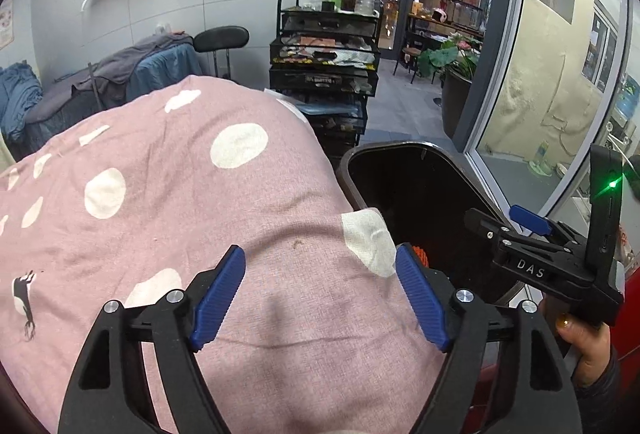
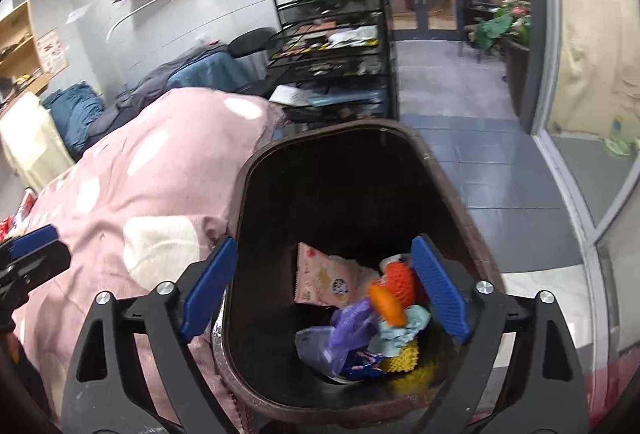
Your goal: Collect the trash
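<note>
**Over the bin, both claws empty**

Plainly, my right claw hung spread wide above the dark trash bin, its blue pads well apart and nothing between them. Below it the trash lay heaped at the bottom of the bin: a pink printed wrapper, an orange spiky ball with an orange disc in front of it, a purple bag, a crumpled pale-green scrap, and something yellow and knobbly under the rest. I judged that this claw's load had gone in and the drop was done.

My left claw was released too, its jaws wide over the pink spotted blanket that lay just beside the bin and touched its near rim. It gripped nothing. From the left view I could see my right claw out to the side above the bin.

To do this step well, I reckoned I should lift the right claw straight up and clear of the rim before swinging away, so the pads would not catch the bin wall or tip it. I should keep the jaws wide until clear. Next I would have to look for more litter; on the blanket within these views I saw none, only a blurred red-and-white patch at the far left edge of the right view, which I could not identify. The left claw, being nearer that side, seemed the better one to send, coming down gently so as to pinch the litter and not the cloth.
</note>
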The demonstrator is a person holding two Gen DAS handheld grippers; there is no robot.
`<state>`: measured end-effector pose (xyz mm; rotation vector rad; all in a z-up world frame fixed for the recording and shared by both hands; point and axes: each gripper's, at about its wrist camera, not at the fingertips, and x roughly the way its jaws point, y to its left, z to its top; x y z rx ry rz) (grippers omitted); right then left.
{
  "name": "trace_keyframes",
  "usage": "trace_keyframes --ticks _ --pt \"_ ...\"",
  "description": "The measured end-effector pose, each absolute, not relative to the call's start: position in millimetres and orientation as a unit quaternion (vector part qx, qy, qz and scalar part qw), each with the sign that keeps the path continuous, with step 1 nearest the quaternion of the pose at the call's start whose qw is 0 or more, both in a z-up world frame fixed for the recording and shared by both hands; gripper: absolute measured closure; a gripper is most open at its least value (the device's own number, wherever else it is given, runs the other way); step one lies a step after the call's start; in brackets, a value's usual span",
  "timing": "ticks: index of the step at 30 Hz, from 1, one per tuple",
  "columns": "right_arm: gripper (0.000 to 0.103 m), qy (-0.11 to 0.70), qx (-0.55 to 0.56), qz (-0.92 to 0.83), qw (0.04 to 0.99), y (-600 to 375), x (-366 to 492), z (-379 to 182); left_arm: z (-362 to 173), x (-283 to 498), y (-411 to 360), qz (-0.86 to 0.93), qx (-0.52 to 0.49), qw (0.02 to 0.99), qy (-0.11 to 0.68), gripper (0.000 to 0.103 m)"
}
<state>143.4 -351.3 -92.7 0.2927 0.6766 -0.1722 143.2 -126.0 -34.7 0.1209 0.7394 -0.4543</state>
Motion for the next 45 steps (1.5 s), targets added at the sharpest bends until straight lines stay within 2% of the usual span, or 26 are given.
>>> trace_keyframes --ticks 5,8,29,45 --pt "0.006 0.292 0.141 -0.107 0.94 -340.5 128.8 -77.9 -26.6 131.6 -111.3 -0.203 0.052 0.919 0.333 0.014" --pt "0.006 0.266 0.135 -0.088 0.95 -324.0 117.2 -67.7 -20.5 122.7 -93.3 -0.187 0.037 0.93 0.313 0.006" --pt "0.005 0.17 0.047 0.0 0.984 -214.4 71.3 -28.3 -3.0 71.7 1.9 -0.059 -0.029 0.975 0.214 0.005" --pt "0.005 0.154 0.063 0.007 0.986 -204.1 57.0 -29.5 -5.5 61.2 1.6 -0.057 -0.003 0.981 0.184 0.005"
